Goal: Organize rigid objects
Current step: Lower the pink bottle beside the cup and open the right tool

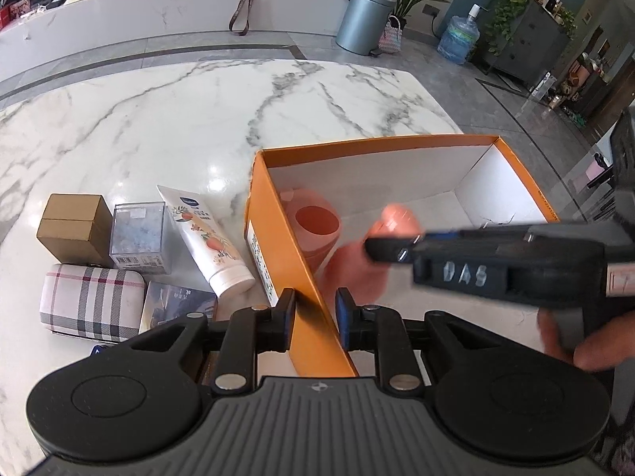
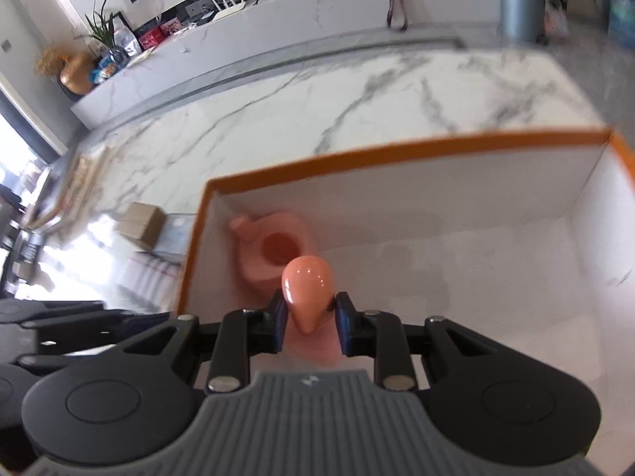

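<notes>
Only the left wrist view shows five things on the bench [image 1: 166,119] left of the orange box [image 1: 278,214]: brown carton [image 1: 75,226], clear case [image 1: 139,238], cream tube [image 1: 206,238], plaid pouch [image 1: 91,301], and a dark packet [image 1: 178,305] half hidden. The left tool [image 1: 315,317] straddles the box's wall at a narrow gap. One pink cup [image 2: 274,250] stands in the box's left corner. The right tool [image 2: 309,319] grips a blurred pink rounded piece [image 2: 307,281].

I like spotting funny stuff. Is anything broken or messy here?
Nothing looks broken or spilled. One small oddity: the tube lies slanted on the table, beside the neatly squared boxes.
</notes>
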### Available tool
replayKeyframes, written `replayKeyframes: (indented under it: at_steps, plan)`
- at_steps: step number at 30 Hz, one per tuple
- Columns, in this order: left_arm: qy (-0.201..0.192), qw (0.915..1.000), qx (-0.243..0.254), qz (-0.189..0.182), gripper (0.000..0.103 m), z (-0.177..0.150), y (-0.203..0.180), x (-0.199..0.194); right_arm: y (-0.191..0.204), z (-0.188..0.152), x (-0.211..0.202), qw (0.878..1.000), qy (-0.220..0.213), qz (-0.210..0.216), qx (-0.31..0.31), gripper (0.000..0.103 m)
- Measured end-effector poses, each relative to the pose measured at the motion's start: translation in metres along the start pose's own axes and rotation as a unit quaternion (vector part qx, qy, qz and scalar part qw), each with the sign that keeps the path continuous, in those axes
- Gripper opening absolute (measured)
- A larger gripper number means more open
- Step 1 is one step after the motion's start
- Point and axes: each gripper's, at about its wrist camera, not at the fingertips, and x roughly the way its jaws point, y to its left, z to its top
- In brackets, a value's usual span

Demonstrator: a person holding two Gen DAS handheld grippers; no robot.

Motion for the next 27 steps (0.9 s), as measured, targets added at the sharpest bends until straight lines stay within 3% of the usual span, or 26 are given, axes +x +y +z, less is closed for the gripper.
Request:
replayKeyframes:
  at_steps: [10,25,27]
  plan:
    - [0.005,0.9999,0.005,0.009,0.023,0.003,-0.003,0.0,-0.008,0.024,0.013,0.997,-0.064,-0.014,-0.038,0.026]
    - [0.004,0.9999,0.007,0.011,0.023,0.006,-0.002,0.003,-0.014,0.018,0.023,0.997,-0.047,0.009,-0.058,0.029]
    - [0.004,0.9999,0.007,0.012,0.022,0.005,-0.001,0.003,-0.015,0.016,0.021,0.998,-0.037,0.009,-0.057,0.04]
